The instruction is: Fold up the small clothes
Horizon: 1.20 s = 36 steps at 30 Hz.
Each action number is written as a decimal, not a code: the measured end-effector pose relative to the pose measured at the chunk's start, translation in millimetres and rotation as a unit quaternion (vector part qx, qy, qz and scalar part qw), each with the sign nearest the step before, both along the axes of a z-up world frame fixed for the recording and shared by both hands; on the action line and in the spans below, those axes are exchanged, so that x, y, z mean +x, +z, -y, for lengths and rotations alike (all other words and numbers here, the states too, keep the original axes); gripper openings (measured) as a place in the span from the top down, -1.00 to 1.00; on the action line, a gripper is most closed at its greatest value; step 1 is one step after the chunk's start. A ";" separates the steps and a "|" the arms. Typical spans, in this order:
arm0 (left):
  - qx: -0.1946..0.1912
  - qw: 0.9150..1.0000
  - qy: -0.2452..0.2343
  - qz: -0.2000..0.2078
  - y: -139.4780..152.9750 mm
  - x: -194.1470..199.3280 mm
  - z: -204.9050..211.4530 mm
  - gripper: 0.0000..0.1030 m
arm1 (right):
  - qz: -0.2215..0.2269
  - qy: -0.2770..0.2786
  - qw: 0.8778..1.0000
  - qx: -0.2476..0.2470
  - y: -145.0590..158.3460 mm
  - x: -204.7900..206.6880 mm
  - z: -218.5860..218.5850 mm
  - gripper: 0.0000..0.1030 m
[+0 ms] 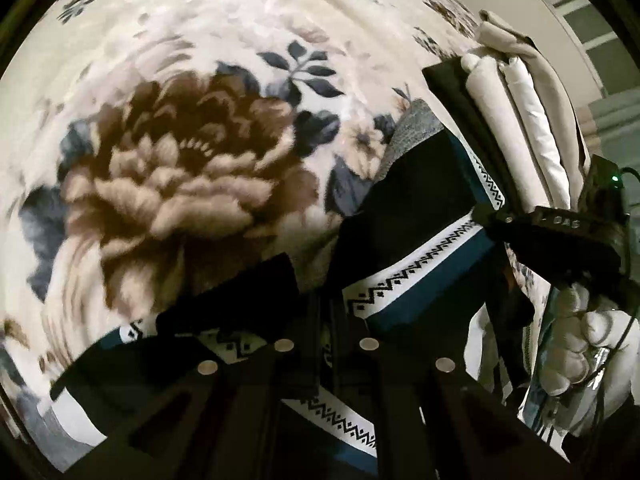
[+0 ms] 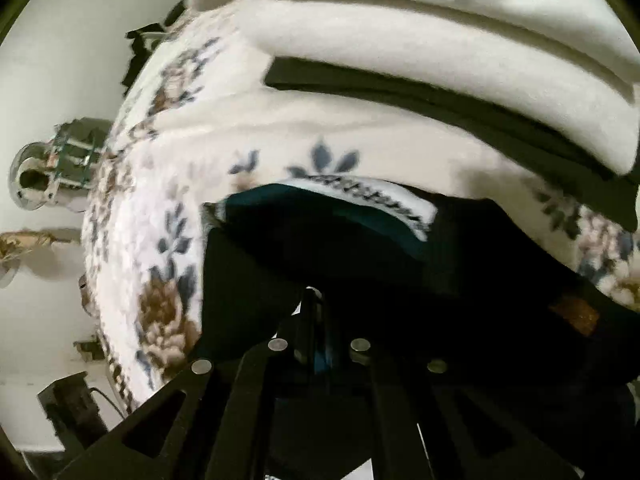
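Observation:
A small dark navy garment [image 1: 420, 216] with teal panels and white zigzag-patterned bands is held above a floral blanket [image 1: 180, 152]. My left gripper [image 1: 324, 320] is shut on a banded edge of it; the cloth drapes over the fingers. The right gripper [image 1: 532, 232], held by a white-gloved hand [image 1: 576, 344], shows at the right, clamped on the garment's other edge. In the right wrist view my right gripper [image 2: 316, 312] is shut on the dark garment [image 2: 360, 248], which hangs in front of the camera with a white band on top.
A stack of folded clothes, white items [image 2: 420, 52] above a dark one [image 2: 440, 100], lies on the blanket [image 2: 280, 132] beyond the garment; it also shows in the left wrist view [image 1: 516, 92]. The bed edge and floor with clutter [image 2: 44, 184] lie left.

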<state>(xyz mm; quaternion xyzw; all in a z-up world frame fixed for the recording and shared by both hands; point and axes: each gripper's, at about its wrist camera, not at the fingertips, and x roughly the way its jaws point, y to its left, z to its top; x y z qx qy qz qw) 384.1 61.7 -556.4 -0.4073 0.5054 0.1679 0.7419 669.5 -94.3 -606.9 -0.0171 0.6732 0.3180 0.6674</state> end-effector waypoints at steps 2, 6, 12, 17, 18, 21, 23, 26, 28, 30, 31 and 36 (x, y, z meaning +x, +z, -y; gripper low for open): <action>0.009 1.000 -0.019 -0.005 6.0 6.6 -0.9 0.89 | -0.032 0.003 0.999 -0.003 -5.3 -0.2 -4.5 0.93; 0.094 0.992 -0.081 -0.023 39.8 17.9 1.4 0.23 | -0.041 -0.075 0.996 0.028 22.0 -7.3 59.7 0.04; 0.170 0.975 -0.147 -0.010 53.2 49.0 7.6 -0.37 | 0.009 -0.230 0.972 -0.051 55.1 -64.0 248.5 -0.19; 0.183 0.964 -0.191 -0.028 32.1 81.9 18.3 -0.37 | -0.057 -0.325 0.942 -0.069 26.1 -118.1 339.7 -0.19; 0.186 0.961 -0.200 -0.033 28.3 86.7 20.3 -0.37 | -0.063 -0.327 0.941 -0.066 20.5 -125.5 341.8 -0.19; 0.199 0.955 -0.217 -0.044 22.6 94.7 23.9 -0.37 | -0.083 -0.331 0.938 -0.063 -2.6 -139.6 339.2 -0.19; 0.214 0.949 -0.229 -0.047 23.0 97.7 25.8 -0.37 | -0.070 -0.347 0.935 -0.036 -8.8 -146.4 334.7 0.21; 0.230 0.942 -0.239 -0.052 23.1 101.1 26.5 -0.37 | -0.011 -0.358 0.932 -0.061 6.6 -149.0 328.0 0.89; 0.234 0.940 -0.243 -0.056 20.1 104.7 25.2 -0.37 | 0.022 -0.367 0.928 -0.064 23.1 -149.6 329.8 0.89; 0.235 0.939 -0.244 -0.064 13.9 109.0 23.6 -0.37 | 0.032 -0.384 0.920 -0.066 28.9 -151.0 337.1 0.89; 0.233 0.939 -0.245 -0.067 9.0 111.7 22.0 -0.37 | 0.025 -0.387 0.919 -0.071 24.8 -150.1 340.0 0.89; 0.228 0.941 -0.240 -0.074 4.0 113.1 19.0 -0.41 | -0.070 -0.391 0.916 -0.060 -15.5 -147.4 352.7 0.49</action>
